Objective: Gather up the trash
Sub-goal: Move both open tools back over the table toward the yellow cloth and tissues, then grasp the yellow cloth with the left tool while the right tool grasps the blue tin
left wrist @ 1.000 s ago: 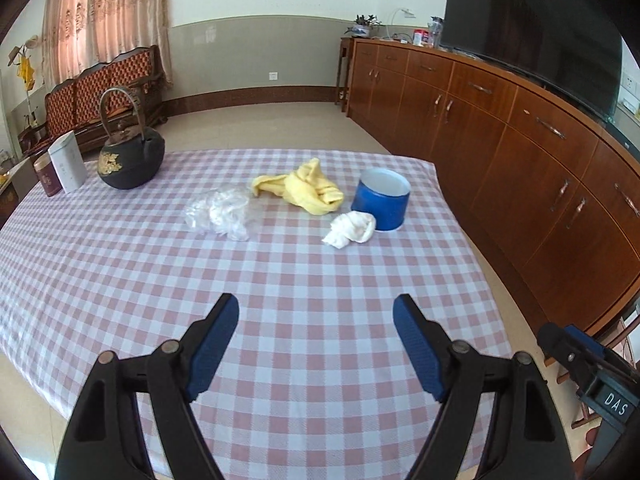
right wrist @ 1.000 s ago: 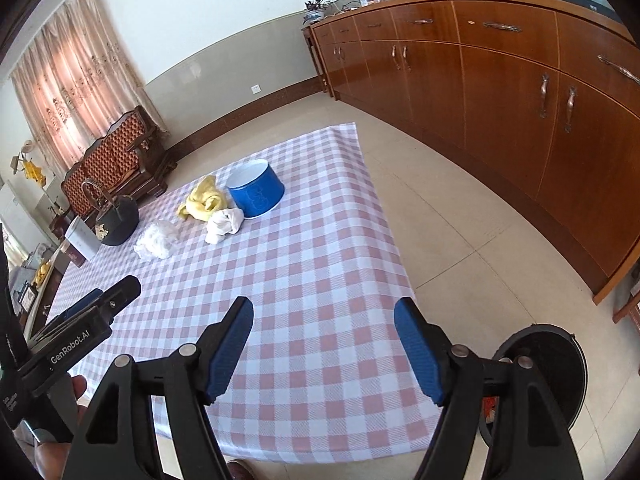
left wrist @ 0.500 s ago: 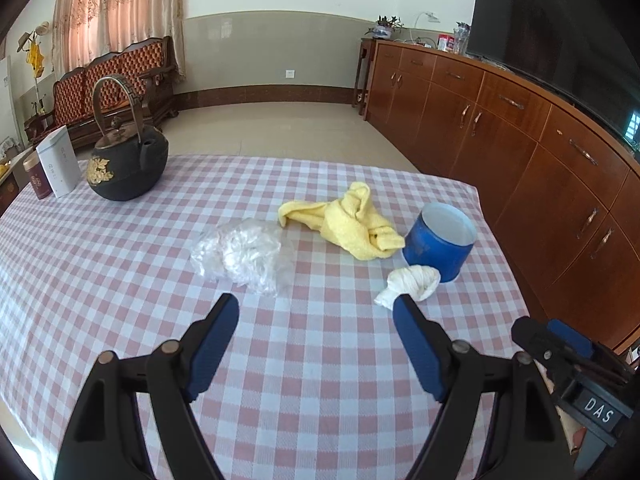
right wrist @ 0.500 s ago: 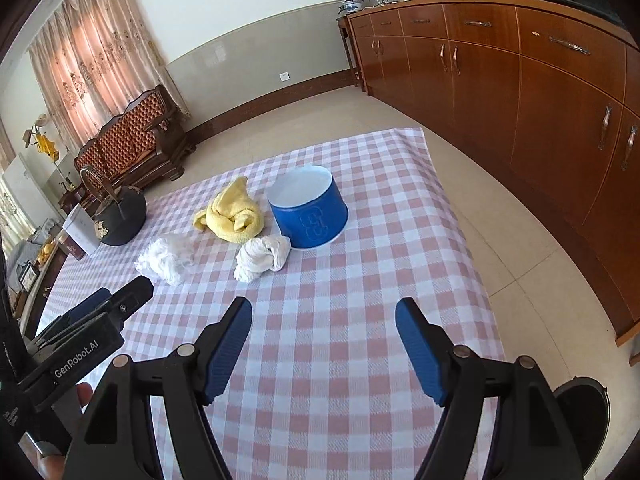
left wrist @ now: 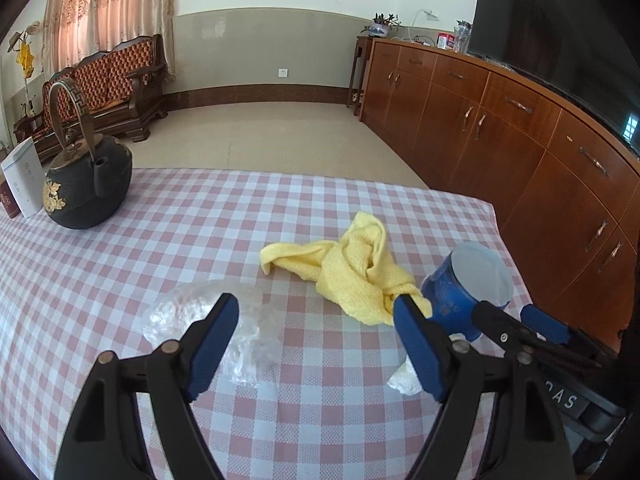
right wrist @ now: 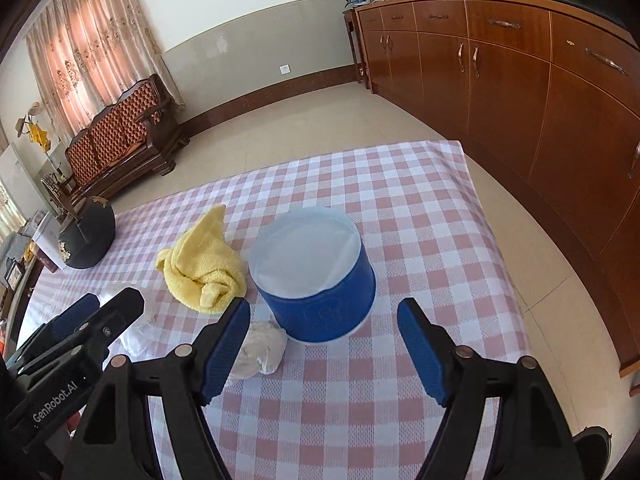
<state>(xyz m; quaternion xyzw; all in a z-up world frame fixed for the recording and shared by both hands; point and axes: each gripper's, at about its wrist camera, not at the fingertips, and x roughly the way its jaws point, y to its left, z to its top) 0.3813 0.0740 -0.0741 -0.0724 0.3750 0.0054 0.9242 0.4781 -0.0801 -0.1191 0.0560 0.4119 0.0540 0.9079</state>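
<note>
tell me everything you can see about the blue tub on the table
The blue tub is a short round container, likely plastic, with a glossy blue wall bearing a faint embossed mark and a pale white lining that fills its open top. It stands upright on the checked tablecloth near the table's far corner. The yellow cloth lies beside it, and the crumpled white wad sits at its base. Nothing grips it.
</note>
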